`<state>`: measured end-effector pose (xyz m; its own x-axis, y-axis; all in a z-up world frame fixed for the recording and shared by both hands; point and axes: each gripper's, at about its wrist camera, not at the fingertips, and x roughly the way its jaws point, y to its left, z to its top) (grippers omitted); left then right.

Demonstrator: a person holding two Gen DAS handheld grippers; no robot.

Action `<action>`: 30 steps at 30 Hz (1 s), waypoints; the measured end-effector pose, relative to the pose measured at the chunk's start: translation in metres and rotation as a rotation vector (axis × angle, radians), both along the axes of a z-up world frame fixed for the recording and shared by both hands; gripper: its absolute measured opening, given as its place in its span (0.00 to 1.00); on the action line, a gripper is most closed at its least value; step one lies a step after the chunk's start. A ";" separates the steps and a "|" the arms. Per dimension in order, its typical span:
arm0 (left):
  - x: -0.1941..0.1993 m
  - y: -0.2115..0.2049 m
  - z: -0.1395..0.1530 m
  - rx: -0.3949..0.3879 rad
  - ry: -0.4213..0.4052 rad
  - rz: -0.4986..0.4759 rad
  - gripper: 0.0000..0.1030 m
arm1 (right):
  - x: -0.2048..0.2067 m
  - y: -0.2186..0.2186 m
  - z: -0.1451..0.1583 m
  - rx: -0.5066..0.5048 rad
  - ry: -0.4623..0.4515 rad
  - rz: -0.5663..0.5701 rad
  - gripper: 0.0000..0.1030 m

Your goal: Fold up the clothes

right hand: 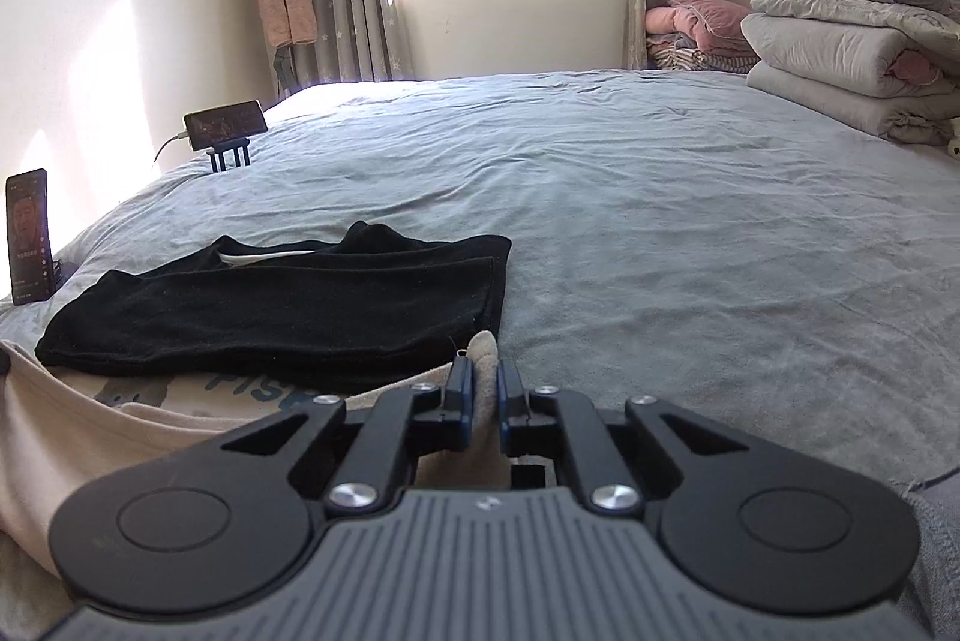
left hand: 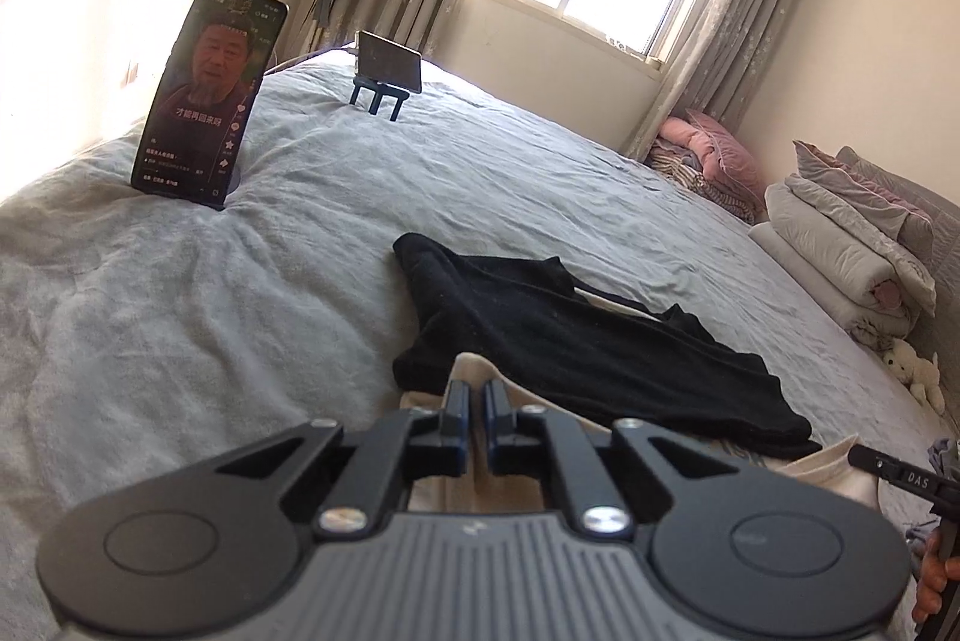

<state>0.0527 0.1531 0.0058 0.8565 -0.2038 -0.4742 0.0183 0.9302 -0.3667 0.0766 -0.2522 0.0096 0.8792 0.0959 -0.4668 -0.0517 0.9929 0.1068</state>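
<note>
A beige garment (right hand: 72, 419) with dark print lies at the near edge of the grey bed. On top of it rests a folded black garment (left hand: 576, 341) (right hand: 288, 317). My left gripper (left hand: 478, 389) is shut on a beige fold at the garment's left side. My right gripper (right hand: 485, 371) is shut on a bunched beige edge (right hand: 483, 344) that pokes up between its pads, just right of the black garment. The right gripper's black body (left hand: 900, 479) and a hand (left hand: 933, 575) show at the lower right of the left wrist view.
A lit phone (left hand: 210, 92) (right hand: 29, 236) stands at the left of the grey bed sheet (right hand: 690, 221). A second phone on a blue stand (left hand: 387, 65) (right hand: 227, 128) sits farther back. Folded quilts (left hand: 840, 245) (right hand: 852, 53), pillows and a white plush toy (left hand: 915, 371) line the right side.
</note>
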 end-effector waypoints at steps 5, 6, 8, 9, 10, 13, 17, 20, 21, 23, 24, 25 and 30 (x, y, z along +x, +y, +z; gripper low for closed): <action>0.006 0.001 -0.004 0.009 0.002 0.055 0.05 | 0.011 0.002 0.000 -0.002 -0.035 -0.034 0.08; 0.010 0.001 -0.007 0.016 0.026 0.064 0.05 | 0.016 0.003 -0.004 -0.008 -0.017 -0.040 0.08; 0.019 -0.001 -0.015 0.038 0.060 0.075 0.05 | 0.025 0.005 -0.015 -0.029 0.026 -0.050 0.08; 0.023 -0.002 -0.020 0.049 0.076 0.080 0.05 | 0.027 0.006 -0.020 -0.036 0.043 -0.052 0.08; 0.026 -0.003 -0.023 0.053 0.078 0.084 0.05 | 0.028 0.005 -0.023 -0.034 0.050 -0.055 0.08; 0.029 -0.005 -0.023 0.062 0.082 0.088 0.06 | 0.028 0.003 -0.027 -0.025 0.056 -0.062 0.08; 0.023 -0.005 -0.018 0.059 0.072 0.073 0.11 | 0.025 0.004 -0.024 -0.024 0.047 -0.058 0.09; 0.023 -0.003 -0.018 0.033 0.073 0.060 0.19 | 0.023 0.004 -0.022 -0.015 0.043 -0.047 0.09; 0.025 -0.002 -0.019 0.029 0.080 0.062 0.21 | 0.024 0.003 -0.023 -0.012 0.046 -0.045 0.09; 0.027 -0.001 -0.022 0.018 0.092 0.061 0.21 | 0.024 0.003 -0.025 -0.006 0.049 -0.045 0.09; 0.027 -0.002 -0.023 0.017 0.086 0.057 0.19 | 0.024 0.002 -0.024 -0.003 0.047 -0.047 0.09; 0.027 -0.003 -0.023 0.017 0.079 0.052 0.13 | 0.023 0.002 -0.023 -0.003 0.042 -0.050 0.09; -0.003 -0.010 -0.005 0.068 -0.073 0.070 0.09 | 0.001 0.004 -0.011 -0.019 -0.020 -0.095 0.08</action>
